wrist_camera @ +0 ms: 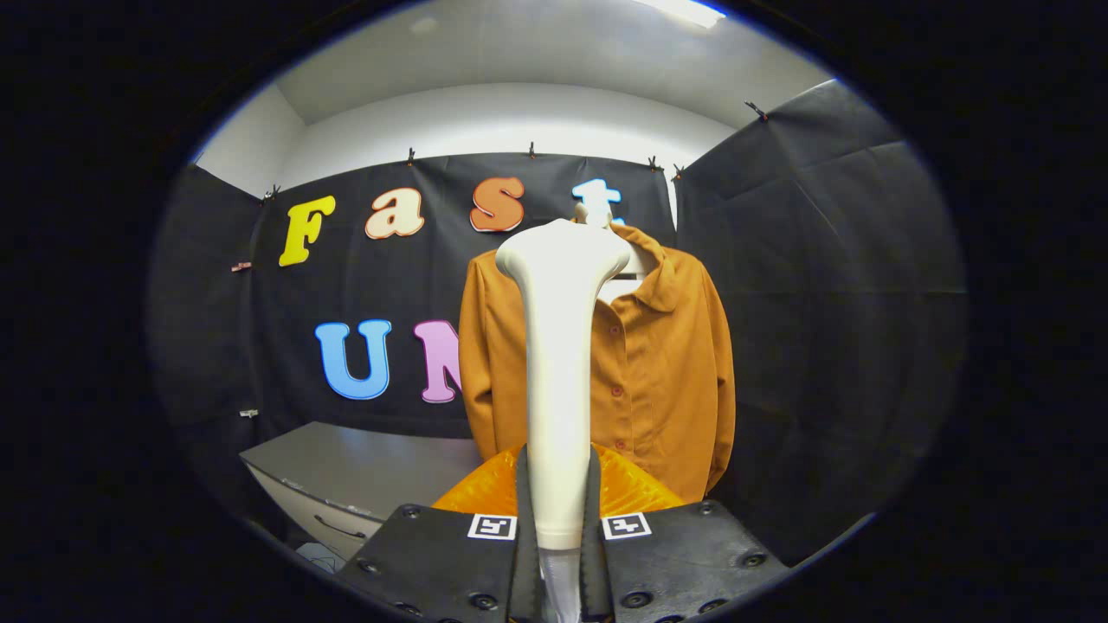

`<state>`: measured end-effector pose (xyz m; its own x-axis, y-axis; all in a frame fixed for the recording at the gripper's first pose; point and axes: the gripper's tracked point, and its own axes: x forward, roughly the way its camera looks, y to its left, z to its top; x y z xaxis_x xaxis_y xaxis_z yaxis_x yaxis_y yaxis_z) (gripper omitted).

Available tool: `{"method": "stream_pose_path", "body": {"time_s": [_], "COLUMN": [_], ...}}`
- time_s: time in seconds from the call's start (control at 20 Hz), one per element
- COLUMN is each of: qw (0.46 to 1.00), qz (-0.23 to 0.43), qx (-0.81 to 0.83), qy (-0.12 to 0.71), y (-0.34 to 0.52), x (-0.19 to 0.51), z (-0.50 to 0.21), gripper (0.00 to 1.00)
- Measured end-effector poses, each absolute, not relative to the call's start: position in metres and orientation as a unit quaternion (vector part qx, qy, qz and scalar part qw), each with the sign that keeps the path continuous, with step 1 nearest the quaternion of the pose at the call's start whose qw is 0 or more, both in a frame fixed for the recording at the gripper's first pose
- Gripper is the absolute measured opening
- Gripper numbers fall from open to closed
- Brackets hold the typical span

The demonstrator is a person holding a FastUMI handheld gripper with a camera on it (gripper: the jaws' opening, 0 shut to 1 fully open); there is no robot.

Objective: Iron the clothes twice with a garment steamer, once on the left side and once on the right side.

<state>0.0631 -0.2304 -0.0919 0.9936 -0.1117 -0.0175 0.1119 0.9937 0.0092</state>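
Observation:
A white garment steamer (558,363) stands upright between my fingers, its handle clamped by both of them and its flared head at the top. My gripper (558,502) is shut on that handle. Beyond the steamer hangs an orange-brown buttoned shirt (658,363) on a hanger, collar up, sleeves hanging at both sides. The steamer head sits in front of the shirt's left half, near the collar and shoulder; I cannot tell whether it touches the cloth. The steamer hides the middle-left part of the shirt.
A grey cabinet (355,472) with a drawer handle stands low to the left of the shirt. Black cloth walls close the booth behind the shirt and to the right (822,303).

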Motion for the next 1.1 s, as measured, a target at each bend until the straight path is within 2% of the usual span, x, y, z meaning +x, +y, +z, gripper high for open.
{"method": "stream_pose_path", "body": {"time_s": [0.25,0.55,0.75,1.1], "qw": [0.998,0.995,0.995,0.995], "qz": [-0.055,-0.070,-0.079,-0.095], "qx": [0.007,0.006,0.009,0.029], "qy": [-0.042,-0.070,-0.059,-0.012], "y": [-0.246,-0.283,-0.314,-0.363], "x": [0.073,0.095,0.117,0.157], "z": [-0.039,-0.011,-0.025,-0.094], "gripper": [0.21,0.21,0.21,0.21]}}
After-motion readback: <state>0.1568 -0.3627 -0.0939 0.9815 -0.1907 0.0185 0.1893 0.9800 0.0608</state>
